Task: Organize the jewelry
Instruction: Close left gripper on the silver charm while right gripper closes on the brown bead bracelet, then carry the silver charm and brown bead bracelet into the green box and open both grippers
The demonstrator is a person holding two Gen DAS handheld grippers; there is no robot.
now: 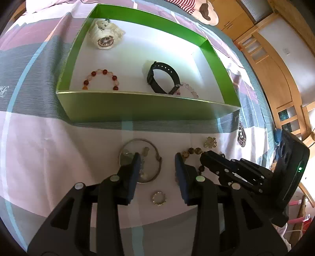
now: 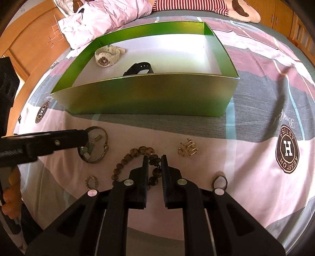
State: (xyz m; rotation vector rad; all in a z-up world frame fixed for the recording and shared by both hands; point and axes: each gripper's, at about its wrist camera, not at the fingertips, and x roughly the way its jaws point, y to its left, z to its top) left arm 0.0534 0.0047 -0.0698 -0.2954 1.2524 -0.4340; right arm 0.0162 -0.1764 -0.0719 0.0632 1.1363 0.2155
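Note:
A green box (image 1: 137, 106) (image 2: 149, 94) on the bed holds a white watch (image 1: 103, 35) (image 2: 107, 55), a black watch (image 1: 163, 77) (image 2: 138, 69), a red bead bracelet (image 1: 101, 78) and a pale bead bracelet (image 1: 189, 90). My left gripper (image 1: 157, 159) is open, its fingers astride the right side of a metal bangle (image 1: 155, 151) (image 2: 104, 137) with charms. My right gripper (image 2: 154, 157) is narrowly open around a brown bead bracelet (image 2: 137, 151) (image 1: 194, 151); it shows in the left wrist view (image 1: 204, 155). A small bead ring (image 1: 159, 198) (image 2: 91, 182), gold clover piece (image 1: 210, 141) (image 2: 188, 149) and dark ring (image 2: 219, 180) lie on the bedspread.
The patchwork bedspread (image 2: 256, 110) carries round "H" logos (image 2: 287, 149). A pillow (image 2: 94, 17) and a striped plush toy (image 2: 196, 6) lie behind the box. Wooden cabinets (image 1: 271, 82) stand beside the bed.

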